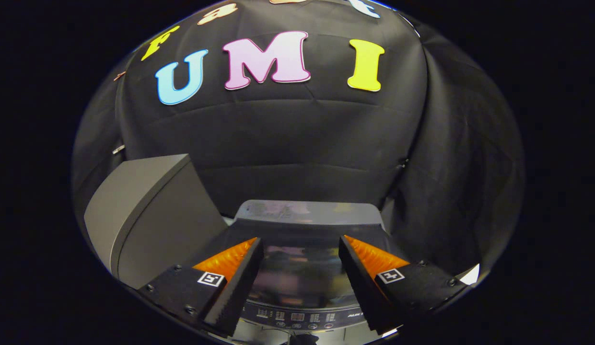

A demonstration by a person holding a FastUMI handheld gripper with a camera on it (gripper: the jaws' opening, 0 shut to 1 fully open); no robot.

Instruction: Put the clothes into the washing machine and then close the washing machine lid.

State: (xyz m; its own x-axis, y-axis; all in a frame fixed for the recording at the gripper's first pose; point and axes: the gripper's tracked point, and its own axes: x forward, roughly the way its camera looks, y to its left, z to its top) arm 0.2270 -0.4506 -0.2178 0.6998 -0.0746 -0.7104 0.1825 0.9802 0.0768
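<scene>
The washing machine (307, 213) stands just below and ahead of my fingers, seen from above. Its dark glossy lid (302, 280) lies flat and shut over the tub, mirroring the booth. The control panel (297, 317) with small buttons runs along the machine's near edge, under the fingers. My gripper (301, 242) hovers over the lid, open, with a wide gap between the fingers and nothing held. The lid surface shows through that gap.
A tall grey box-like body (148, 215) stands to the left of the washing machine, close to the left finger. Black cloth walls (297, 139) close the booth behind and to the right of the machine.
</scene>
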